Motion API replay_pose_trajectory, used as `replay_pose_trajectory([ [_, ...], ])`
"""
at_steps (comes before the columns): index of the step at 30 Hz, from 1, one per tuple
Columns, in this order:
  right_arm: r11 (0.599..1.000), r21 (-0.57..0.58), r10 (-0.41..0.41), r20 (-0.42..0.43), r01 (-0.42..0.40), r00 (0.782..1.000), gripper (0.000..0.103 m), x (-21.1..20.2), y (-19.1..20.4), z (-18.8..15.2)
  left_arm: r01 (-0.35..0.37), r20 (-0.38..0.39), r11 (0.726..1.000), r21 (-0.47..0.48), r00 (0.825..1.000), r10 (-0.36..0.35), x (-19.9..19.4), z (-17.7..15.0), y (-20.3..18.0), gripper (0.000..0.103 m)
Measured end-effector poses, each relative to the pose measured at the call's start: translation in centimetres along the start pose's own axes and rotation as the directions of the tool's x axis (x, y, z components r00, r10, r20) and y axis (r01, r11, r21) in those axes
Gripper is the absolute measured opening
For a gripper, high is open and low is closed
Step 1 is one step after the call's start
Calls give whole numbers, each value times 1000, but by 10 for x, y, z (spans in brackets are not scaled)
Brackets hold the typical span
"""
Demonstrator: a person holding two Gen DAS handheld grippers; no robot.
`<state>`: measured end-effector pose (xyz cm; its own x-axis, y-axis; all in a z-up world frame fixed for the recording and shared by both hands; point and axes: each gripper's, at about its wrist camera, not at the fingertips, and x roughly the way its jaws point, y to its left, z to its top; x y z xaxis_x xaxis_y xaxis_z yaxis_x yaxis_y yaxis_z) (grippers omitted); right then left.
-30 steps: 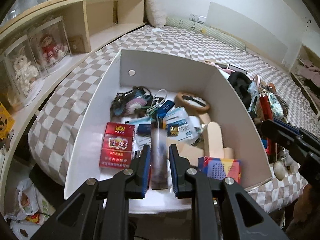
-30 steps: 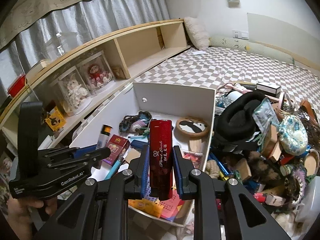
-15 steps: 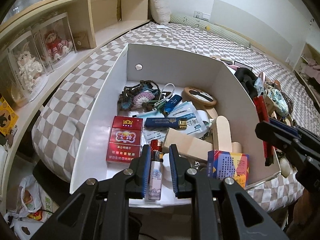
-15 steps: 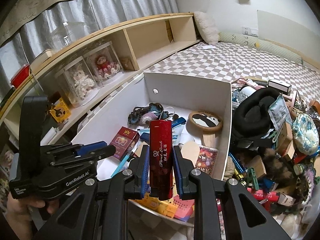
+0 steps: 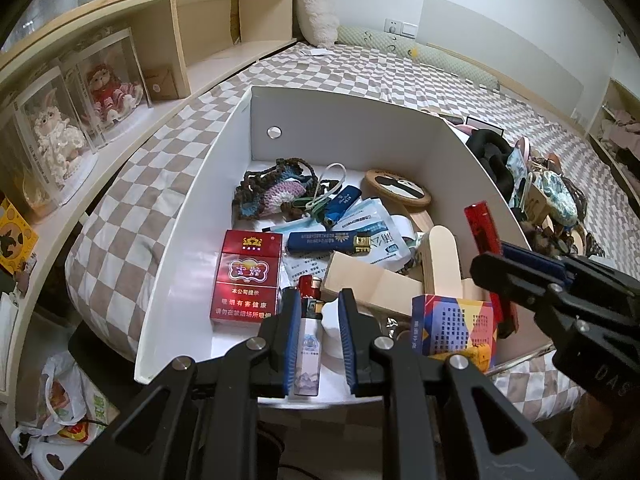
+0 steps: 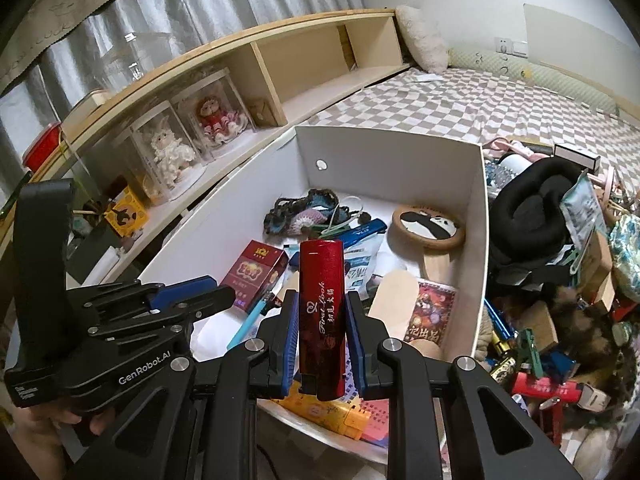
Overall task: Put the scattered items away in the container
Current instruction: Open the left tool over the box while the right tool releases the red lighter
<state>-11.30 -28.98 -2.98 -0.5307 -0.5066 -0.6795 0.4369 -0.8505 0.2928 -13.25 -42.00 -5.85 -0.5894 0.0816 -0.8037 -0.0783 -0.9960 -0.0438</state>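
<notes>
Now red lighter [image 6: 321, 320] held upright over white box [image 6: 478, 248], ready to drop in.
Right gripper [image 6: 321, 334] fingers clamped on its sides, above box's near edge; left gripper [image 5: 319, 340] fingers apart astride white lighter [image 5: 308, 354] lying at box's near edge; bed clutter [image 6: 560, 320] remains.

You are looking at one white box [image 5: 192, 216], two display cases [image 5: 52, 140] on the shelf, each holding one doll, one red cigarette pack [image 5: 246, 276], one panda coaster [image 5: 398, 192], and two grippers [image 5: 319, 328].
</notes>
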Motion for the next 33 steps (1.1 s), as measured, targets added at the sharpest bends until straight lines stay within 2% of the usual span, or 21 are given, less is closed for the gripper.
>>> replay_pose_trajectory([
  [3, 1000, -7, 25, 9, -25, 1000, 23, 0, 2, -1, -3, -1, 1000, 0, 1000, 3, 0, 0, 0, 19],
  [7, 1000, -15, 9, 51, -8, 999, 23, -4, 4, -1, -8, -4, 1000, -1, 1000, 8, 1, -1, 0, 19],
  [8, 1000, -15, 11, 50, -10, 999, 23, -5, 4, -1, -11, -2, 1000, 1, 1000, 11, 1, 0, -1, 25],
  [9, 1000, -15, 10, 49, -9, 999, 23, -5, 3, -1, -16, -1, 1000, 2, 1000, 16, 0, 0, -1, 37],
  [11, 1000, -16, -7, 52, 8, 999, 25, -6, -1, -2, -24, 7, 1000, -2, 1000, 24, -2, -1, -1, 50],
  [13, 1000, -3, -27, 61, 28, 998, 41, -8, -6, -3, -25, 10, 1000, -3, 1000, 25, -3, -1, 0, 50],
  [14, 999, 10, -32, 74, 32, 997, 66, -10, -8, -4, -26, 8, 1000, -2, 1000, 26, -3, -1, -1, 50],
  [15, 999, 19, -35, 91, 33, 995, 73, -13, -10, -5, -28, 8, 1000, -1, 1000, 28, -3, -1, 0, 50],
  [19, 999, 37, -33, 120, 29, 992, 73, -23, -14, -3, -32, 6, 999, 3, 999, 32, -4, -2, -2, 51],
  [20, 999, 46, -30, 134, 24, 991, 78, -25, -15, -3, -32, 7, 999, 2, 999, 32, -4, -2, -2, 56],
  [21, 998, 53, -28, 147, 20, 989, 89, -29, -19, -4, -36, 9, 999, 0, 999, 36, -5, -3, -2, 67],
  [23, 998, 57, -34, 169, 25, 985, 103, -34, -20, -5, -41, 24, 999, -7, 999, 42, -8, -3, -2, 76],
  [25, 998, 53, -48, 165, 40, 985, 103, -36, -21, -5, -39, 29, 999, -8, 999, 39, -9, -2, -3, 81],
  [29, 996, 60, -78, 142, 70, 987, 103, -37, -25, -7, -9, 39, 1000, -22, 999, 10, -11, -2, -6, 98],
  [33, 993, 89, -94, 149, 81, 984, 103, -42, -32, -9, 4, 55, 1000, -19, 999, -2, -13, -1, -10, 103],
])
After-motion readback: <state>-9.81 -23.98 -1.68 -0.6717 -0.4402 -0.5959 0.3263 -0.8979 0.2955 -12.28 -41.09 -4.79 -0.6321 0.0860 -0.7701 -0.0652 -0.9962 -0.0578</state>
